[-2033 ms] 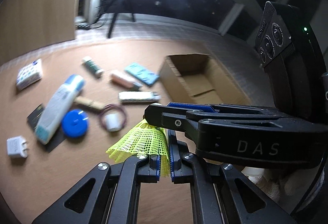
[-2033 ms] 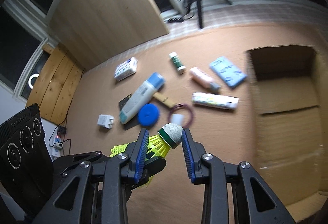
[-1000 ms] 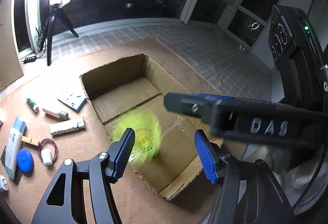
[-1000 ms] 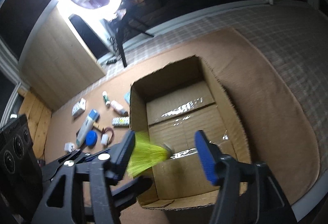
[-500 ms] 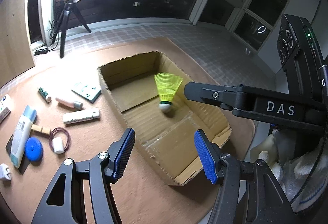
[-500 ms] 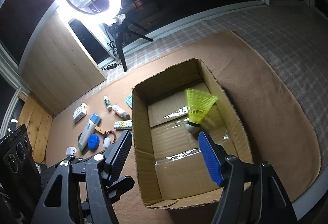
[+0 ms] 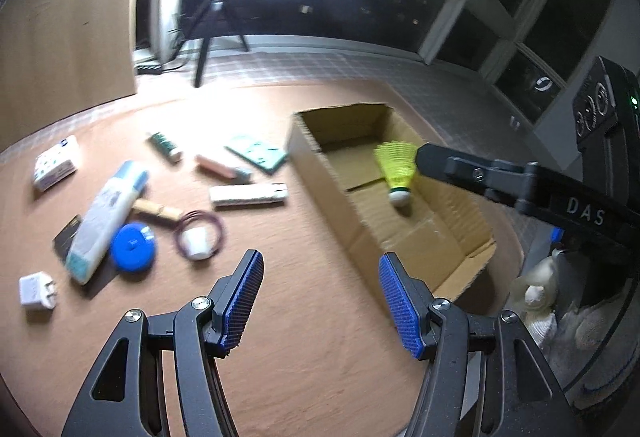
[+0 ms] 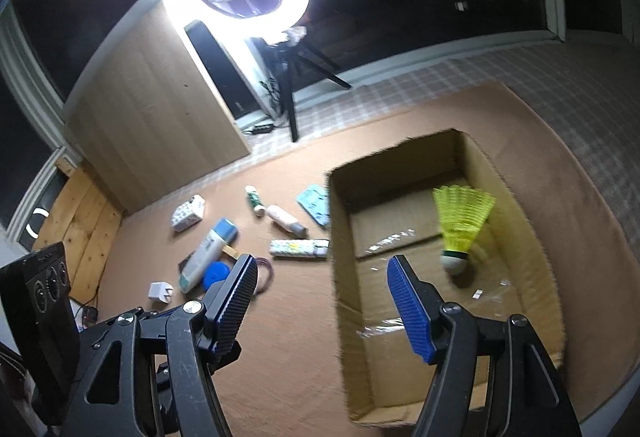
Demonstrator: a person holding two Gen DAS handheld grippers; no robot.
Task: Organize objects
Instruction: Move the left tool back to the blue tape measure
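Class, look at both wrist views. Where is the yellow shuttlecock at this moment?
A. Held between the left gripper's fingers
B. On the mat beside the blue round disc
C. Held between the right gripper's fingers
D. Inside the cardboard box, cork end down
D: the yellow shuttlecock is inside the cardboard box, cork end down, while the left gripper and right gripper are open and hold nothing.

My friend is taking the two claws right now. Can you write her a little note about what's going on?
Left claw: open, holding nothing.
Right claw: open, holding nothing.
Done: the yellow shuttlecock is inside the cardboard box, standing on its cork end.
Left on the mat: white bottle, blue disc, white charger, teal packet, long white tube and other small things. They still need to go in the box.
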